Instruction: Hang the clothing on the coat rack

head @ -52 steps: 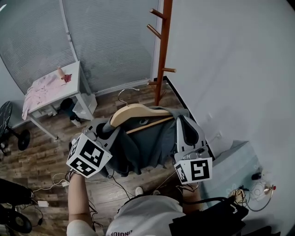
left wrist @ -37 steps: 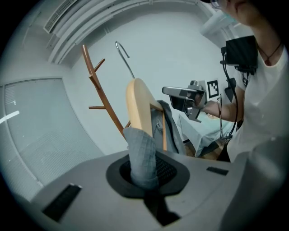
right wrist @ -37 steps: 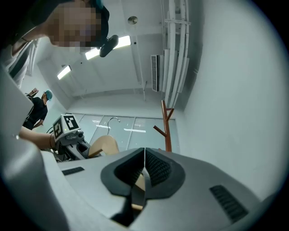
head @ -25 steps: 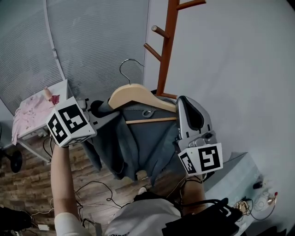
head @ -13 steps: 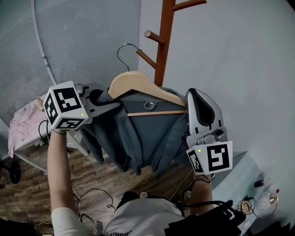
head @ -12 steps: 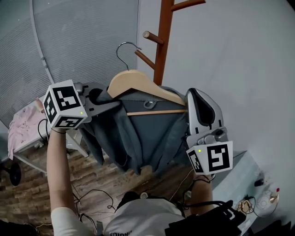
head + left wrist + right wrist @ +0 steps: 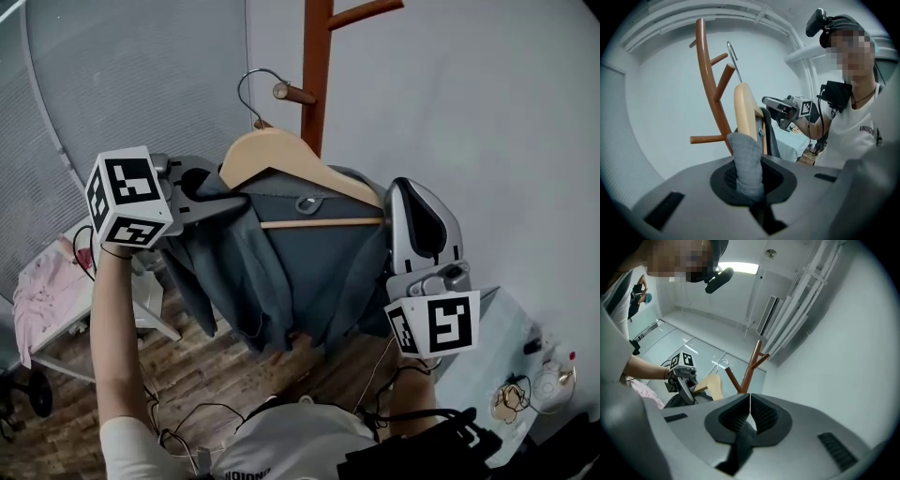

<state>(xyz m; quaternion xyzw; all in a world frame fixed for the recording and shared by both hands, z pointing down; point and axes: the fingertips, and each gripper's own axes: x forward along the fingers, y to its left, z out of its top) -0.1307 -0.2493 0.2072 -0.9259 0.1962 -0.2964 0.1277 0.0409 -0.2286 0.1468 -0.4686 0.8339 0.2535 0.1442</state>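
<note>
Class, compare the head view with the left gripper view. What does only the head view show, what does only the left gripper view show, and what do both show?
Only the head view: the small table, the pink cloth on it and the wooden floor. Only the left gripper view: the camera on the person's head, and the left gripper seen close up, closed on a grey fold. Both: the coat rack, the wooden hanger, the grey garment and the right gripper.

Hanger hook [image 7: 239, 92] has risen, seemingly reaching the peg [image 7: 292, 93].
</note>
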